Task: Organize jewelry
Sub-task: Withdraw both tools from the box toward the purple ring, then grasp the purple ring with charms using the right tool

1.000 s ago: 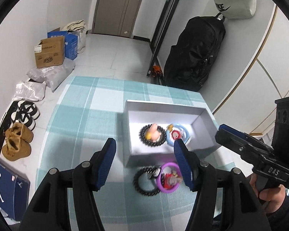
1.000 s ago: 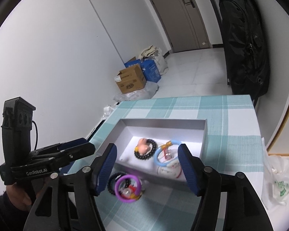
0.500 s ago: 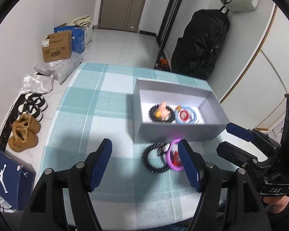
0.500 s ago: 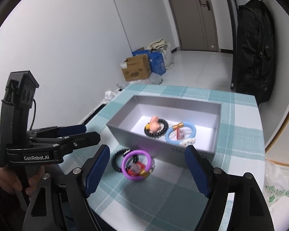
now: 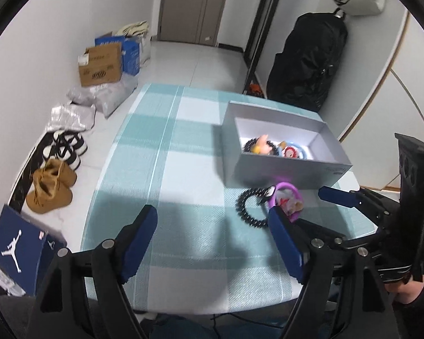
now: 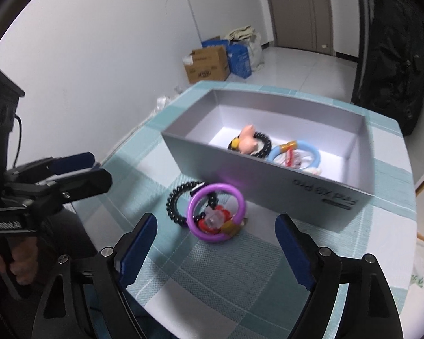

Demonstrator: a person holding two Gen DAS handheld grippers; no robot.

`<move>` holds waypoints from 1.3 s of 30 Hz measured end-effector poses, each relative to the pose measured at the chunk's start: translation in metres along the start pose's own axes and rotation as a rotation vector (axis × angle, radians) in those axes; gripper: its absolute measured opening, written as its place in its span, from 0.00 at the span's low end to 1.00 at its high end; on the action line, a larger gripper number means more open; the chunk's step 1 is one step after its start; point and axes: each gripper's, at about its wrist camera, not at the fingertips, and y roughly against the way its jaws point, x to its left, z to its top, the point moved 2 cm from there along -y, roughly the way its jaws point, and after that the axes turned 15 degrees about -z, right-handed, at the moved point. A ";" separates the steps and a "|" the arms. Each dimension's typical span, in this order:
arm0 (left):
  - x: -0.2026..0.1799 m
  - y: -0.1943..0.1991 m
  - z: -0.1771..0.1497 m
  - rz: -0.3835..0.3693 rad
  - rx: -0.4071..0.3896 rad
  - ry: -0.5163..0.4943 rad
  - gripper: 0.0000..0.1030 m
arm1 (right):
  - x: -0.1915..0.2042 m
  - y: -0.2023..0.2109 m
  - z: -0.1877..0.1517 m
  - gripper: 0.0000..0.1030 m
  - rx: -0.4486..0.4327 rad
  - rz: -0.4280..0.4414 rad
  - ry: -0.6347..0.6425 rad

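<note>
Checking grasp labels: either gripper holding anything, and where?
Nothing held. Left gripper and right gripper have just been opening, nothing between the jaws; purple ring lies on the cloth.

Checked table cloth (image 6: pixel 234 276) carries a grey box (image 6: pixel 268 175) — purple ring (image 6: pixel 216 213), black bead bracelet (image 6: pixel 173 206) (touching) beside it

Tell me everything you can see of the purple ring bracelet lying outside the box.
The purple ring bracelet is a smooth, glossy hoop, plastic by its look, with a cluster of red and clear charms and a gold-coloured clasp at its lower edge. It lies on the checked tablecloth just in front of the grey box, tilted up, leaning over the black beaded bracelet and overlapping it. Neither gripper touches it; the right gripper hangs open before it.
</note>
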 end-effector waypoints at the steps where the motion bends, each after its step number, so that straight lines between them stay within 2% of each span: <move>1: 0.001 0.000 -0.001 0.005 0.003 0.002 0.75 | 0.003 -0.003 -0.001 0.83 0.008 -0.005 0.013; 8: 0.005 -0.005 -0.003 0.028 0.015 -0.007 0.75 | 0.008 -0.020 -0.001 0.83 0.026 -0.047 0.035; 23: 0.016 -0.013 -0.003 -0.005 0.047 0.036 0.75 | 0.022 -0.030 0.005 0.82 0.003 -0.060 0.085; 28: 0.016 -0.013 -0.002 -0.005 0.041 0.039 0.75 | 0.025 -0.027 0.003 0.63 -0.004 -0.075 0.099; 32: 0.016 -0.016 -0.003 -0.001 0.049 0.038 0.75 | 0.024 -0.027 0.003 0.50 0.011 -0.037 0.083; 39: 0.018 -0.017 -0.004 -0.030 0.060 0.071 0.75 | 0.016 -0.022 0.002 0.48 0.017 -0.029 0.054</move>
